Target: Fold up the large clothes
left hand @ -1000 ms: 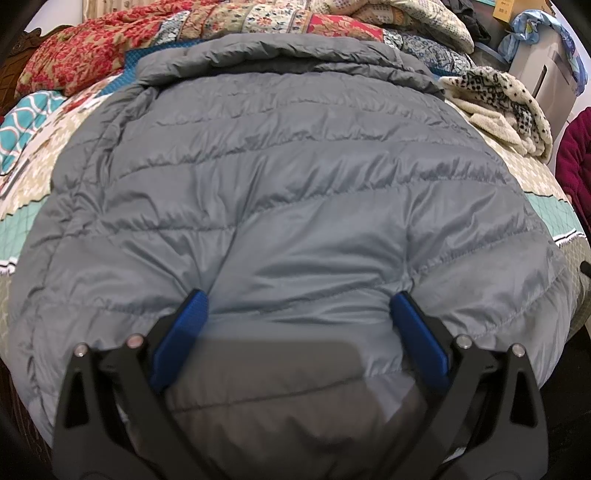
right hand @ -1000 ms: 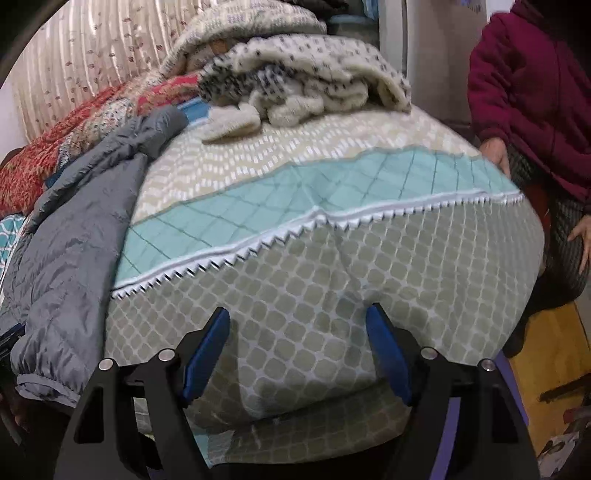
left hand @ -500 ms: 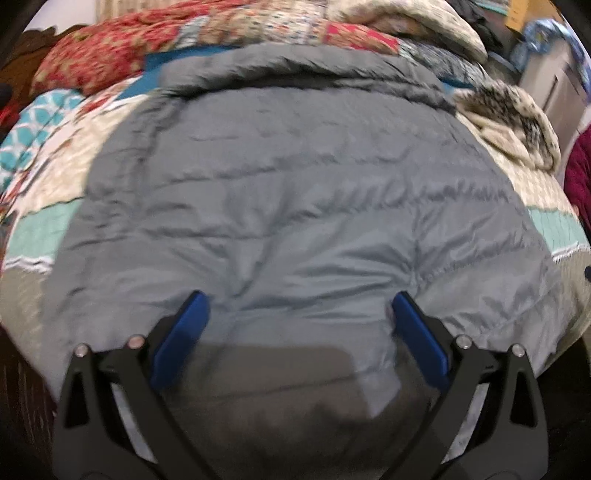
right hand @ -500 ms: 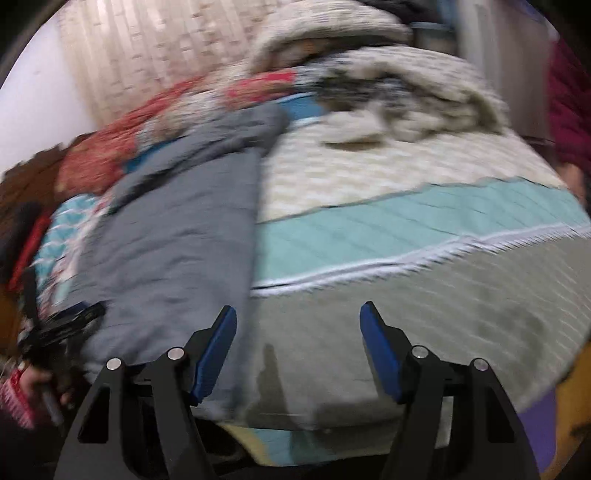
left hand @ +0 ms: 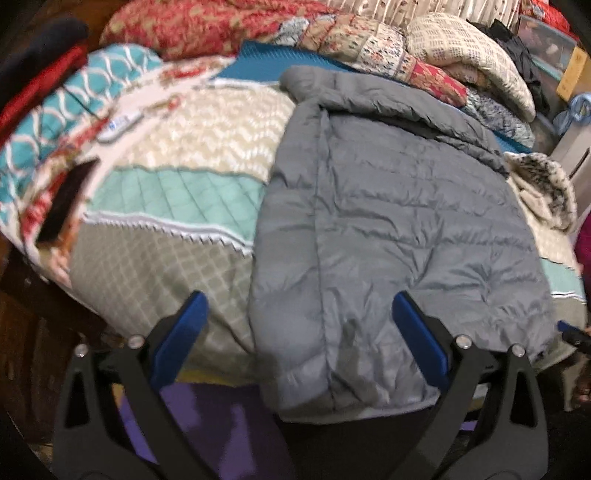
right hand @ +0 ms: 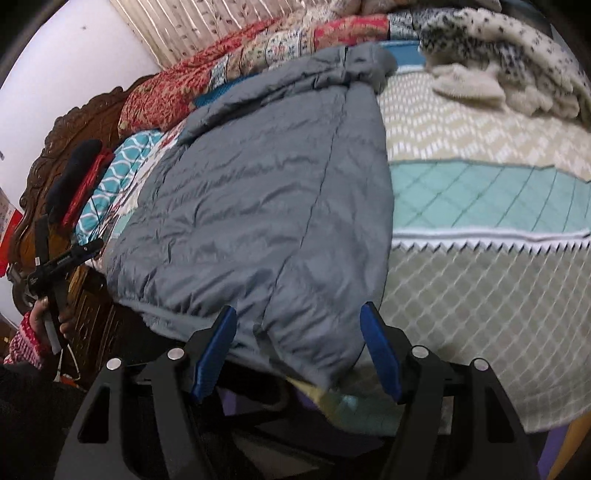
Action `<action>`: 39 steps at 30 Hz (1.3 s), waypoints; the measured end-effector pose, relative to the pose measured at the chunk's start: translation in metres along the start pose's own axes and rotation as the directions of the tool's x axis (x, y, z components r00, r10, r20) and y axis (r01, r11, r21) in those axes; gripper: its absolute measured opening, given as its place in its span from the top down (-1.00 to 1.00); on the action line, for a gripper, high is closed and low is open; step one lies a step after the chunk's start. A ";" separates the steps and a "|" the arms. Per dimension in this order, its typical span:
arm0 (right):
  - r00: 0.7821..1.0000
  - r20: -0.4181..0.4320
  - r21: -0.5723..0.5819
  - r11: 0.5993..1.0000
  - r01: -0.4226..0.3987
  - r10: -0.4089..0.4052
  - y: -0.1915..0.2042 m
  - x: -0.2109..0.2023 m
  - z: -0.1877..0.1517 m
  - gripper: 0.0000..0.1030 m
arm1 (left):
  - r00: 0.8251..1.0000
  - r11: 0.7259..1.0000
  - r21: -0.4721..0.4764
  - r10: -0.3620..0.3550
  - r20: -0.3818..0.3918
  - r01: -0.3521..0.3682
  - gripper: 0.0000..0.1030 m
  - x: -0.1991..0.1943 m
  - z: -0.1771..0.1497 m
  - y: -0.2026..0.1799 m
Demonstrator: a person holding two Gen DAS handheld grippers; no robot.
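We've got the bed under its patchwork quilt of tan, mint and white panels (left hand: 177,199), and the grey quilted puffer jacket (left hand: 388,236) lies flat on it, hem at the near edge. Left tool (left hand: 299,332) and right tool (right hand: 297,347) both hang released, gripping nothing.

the jacket (left hand: 399,236) lies flat on the quilt (left hand: 177,192) covering the bed, its hem at the near edge and its hood at the far end. behind the hood a patterned bedspread (left hand: 207,26) is bunched across the back. a fleece blanket (right hand: 495,74) is heaped at the far right of the jacket. the left gripper (left hand: 299,328) hangs over the jacket's near left corner; the right gripper (right hand: 299,347) over its near right corner. a carved headboard (right hand: 74,129) stands at the left end.
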State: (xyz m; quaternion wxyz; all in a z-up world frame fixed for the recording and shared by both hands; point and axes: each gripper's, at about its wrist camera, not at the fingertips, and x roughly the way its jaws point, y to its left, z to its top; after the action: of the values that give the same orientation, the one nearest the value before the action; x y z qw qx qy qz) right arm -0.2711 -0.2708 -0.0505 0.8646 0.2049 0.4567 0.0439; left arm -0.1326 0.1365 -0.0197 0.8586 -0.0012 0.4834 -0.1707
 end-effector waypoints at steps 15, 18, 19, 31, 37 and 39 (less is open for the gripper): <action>0.995 -0.023 0.090 0.992 -0.090 0.093 0.000 0.018 0.000 0.78 | 0.986 0.996 -0.048 -0.081 -0.147 0.075 -0.05 0.044 -0.032 0.009; 0.997 0.031 0.042 0.996 -0.077 0.076 0.011 0.000 0.008 0.79 | 0.985 0.992 -0.095 -0.100 -0.143 0.087 0.41 0.039 -0.028 0.016; 0.996 0.051 0.041 0.996 -0.080 0.078 0.012 -0.005 0.011 0.79 | 0.984 0.988 -0.118 -0.117 -0.138 0.101 0.54 0.035 -0.027 0.020; 0.995 0.059 0.161 0.983 -0.091 0.083 -0.016 0.002 -0.003 0.52 | 0.981 0.981 -0.169 -0.122 -0.148 0.096 0.07 0.026 -0.039 0.030; 0.992 0.052 0.286 0.950 -0.124 0.114 -0.039 0.008 -0.008 -0.01 | 0.982 0.979 -0.182 -0.122 -0.145 0.095 -0.05 0.015 -0.041 0.038; 0.990 0.045 0.293 0.946 -0.140 0.133 -0.041 0.009 -0.010 -0.02 | 0.982 0.978 -0.183 -0.129 -0.135 0.104 -0.05 0.007 -0.042 0.040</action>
State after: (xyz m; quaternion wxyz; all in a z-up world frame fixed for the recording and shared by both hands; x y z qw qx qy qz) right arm -0.2783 -0.3024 -0.0781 0.8248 0.3633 0.4321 0.0323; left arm -0.1520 0.1784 -0.0547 0.8060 -0.0924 0.5571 -0.1775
